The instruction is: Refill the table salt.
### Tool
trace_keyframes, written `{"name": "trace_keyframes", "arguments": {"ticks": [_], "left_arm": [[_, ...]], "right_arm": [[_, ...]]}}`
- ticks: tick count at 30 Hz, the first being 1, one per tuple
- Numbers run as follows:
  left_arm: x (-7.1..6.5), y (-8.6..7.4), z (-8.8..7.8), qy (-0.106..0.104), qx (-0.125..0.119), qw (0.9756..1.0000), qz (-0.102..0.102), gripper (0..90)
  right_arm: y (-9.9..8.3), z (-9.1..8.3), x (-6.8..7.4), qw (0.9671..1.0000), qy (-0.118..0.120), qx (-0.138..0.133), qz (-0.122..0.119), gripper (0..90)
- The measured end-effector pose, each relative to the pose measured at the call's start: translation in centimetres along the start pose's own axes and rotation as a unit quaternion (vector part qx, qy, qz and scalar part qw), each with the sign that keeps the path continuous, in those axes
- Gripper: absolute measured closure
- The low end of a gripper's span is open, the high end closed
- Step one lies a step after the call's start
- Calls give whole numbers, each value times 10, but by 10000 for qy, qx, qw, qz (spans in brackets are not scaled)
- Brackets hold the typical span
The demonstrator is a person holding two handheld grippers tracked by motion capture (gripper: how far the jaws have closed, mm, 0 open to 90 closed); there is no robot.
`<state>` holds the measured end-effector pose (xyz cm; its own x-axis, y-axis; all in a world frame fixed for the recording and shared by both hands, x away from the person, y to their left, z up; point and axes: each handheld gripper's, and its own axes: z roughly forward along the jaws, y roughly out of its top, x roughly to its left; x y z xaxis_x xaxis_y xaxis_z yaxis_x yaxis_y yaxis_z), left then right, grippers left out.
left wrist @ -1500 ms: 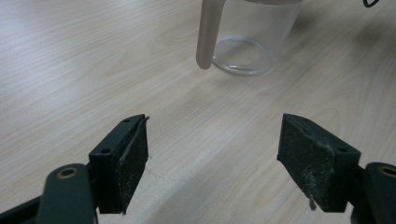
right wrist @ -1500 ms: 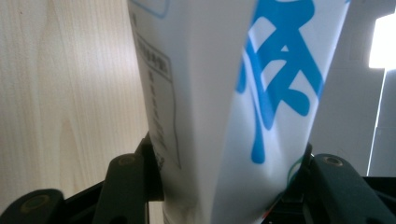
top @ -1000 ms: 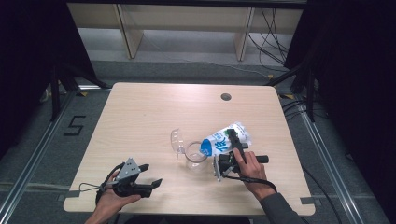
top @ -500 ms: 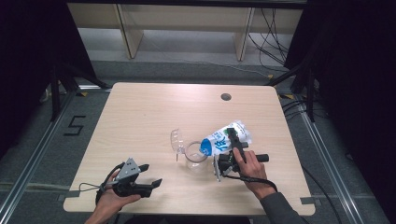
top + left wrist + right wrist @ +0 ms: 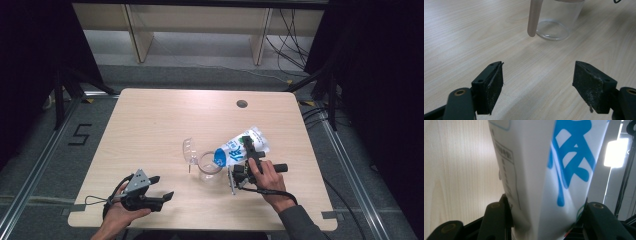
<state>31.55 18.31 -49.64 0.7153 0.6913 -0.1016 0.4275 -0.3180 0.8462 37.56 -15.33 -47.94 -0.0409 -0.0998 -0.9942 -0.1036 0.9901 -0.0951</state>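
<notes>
A white pouch with blue print (image 5: 235, 150) (image 5: 544, 170) hangs tilted, its lower end over a clear plastic cup (image 5: 210, 169) (image 5: 556, 20) that stands mid-table. The cup's clear lid (image 5: 189, 149) is flipped open to the left. My right gripper (image 5: 248, 152) (image 5: 546, 207) is shut on the pouch, one jaw on each side, and its jaws have just been closing a little further on it. My left gripper (image 5: 161, 187) (image 5: 539, 85) rests near the front left of the table, open with nothing between its jaws, pointing at the cup and its handle (image 5: 534, 17).
The wooden table (image 5: 150, 125) has a round dark hole (image 5: 242, 104) at the back right. Pale shelving (image 5: 200, 30) stands behind it. Black frame legs and cables flank both sides. A "5" mark (image 5: 80, 134) is on the floor at the left.
</notes>
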Motion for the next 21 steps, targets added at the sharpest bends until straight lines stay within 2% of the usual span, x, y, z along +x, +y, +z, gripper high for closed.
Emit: {"name": "trace_keyframes", "arguments": {"ticks": [1, 2, 4, 6, 7, 10, 12, 18, 19, 20, 21], "left_arm": [[0, 0, 0, 19, 12, 10000, -5, 241], [0, 0, -1, 12, 5, 10000, 2, 241], [0, 0, 0, 6, -58, 10000, -19, 241], [0, 0, 0, 14, -2, 10000, -12, 241], [-1, 0, -1, 19, 15, 10000, 4, 241], [-1, 0, 1, -4, -91, 10000, -38, 241], [-1, 0, 0, 14, -16, 10000, -27, 241], [-1, 0, 0, 29, -7, 10000, 14, 241], [-1, 0, -1, -5, -27, 10000, 2, 241], [-1, 0, -1, 35, -6, 10000, 18, 241], [-1, 0, 0, 39, -37, 10000, -21, 241]], "right_arm": [[0, 0, -1, 10000, 35, 27, -10, 554], [0, 0, 2, 9997, 85, 55, 201, 554], [-1, 0, 2, 9998, 86, 55, 192, 555], [0, 0, 1, 9999, 101, 41, 62, 558], [-1, 0, 2, 9998, 79, 50, 183, 558], [-1, 0, 1, 9999, 49, 0, 100, 559], [-1, 0, 4, 9997, 49, 32, 251, 560], [-1, 0, 4, 9997, 41, 26, 230, 561], [-1, 0, 3, 9998, 35, 20, 218, 561], [-1, 0, 0, 10000, -20, -29, -2, 561], [0, 0, -1, 9999, -46, -28, -92, 561]]}}
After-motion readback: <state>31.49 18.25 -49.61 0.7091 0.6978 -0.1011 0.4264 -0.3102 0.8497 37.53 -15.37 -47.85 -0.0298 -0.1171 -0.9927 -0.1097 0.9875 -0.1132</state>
